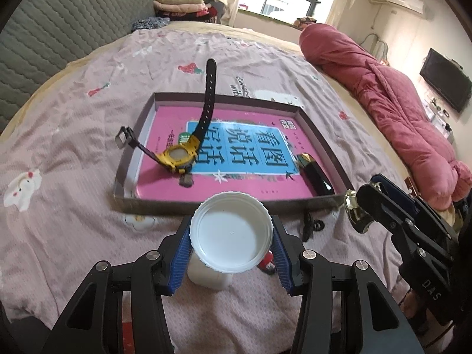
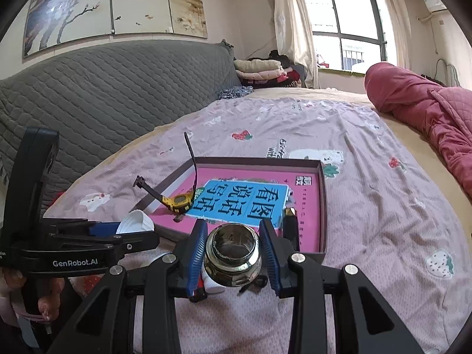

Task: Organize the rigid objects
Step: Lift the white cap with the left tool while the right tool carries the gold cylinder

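The white cap (image 1: 231, 236) sits clamped between the blue pads of my left gripper (image 1: 231, 240), open side facing the camera, held above the bedsheet (image 1: 73, 153) just short of the near wall of the tray (image 1: 320, 199). My right gripper (image 2: 233, 249) is closed on the shiny metal fitting (image 2: 233, 252), also just short of that wall. In the tray lie a yellow watch (image 1: 178, 156) and a black lighter (image 1: 314, 174) on the pink lining. I should carry each piece over the wall and set the cap down flat on bare pink, apart from the watch strap, releasing only once it rests, since a round fitting may roll.
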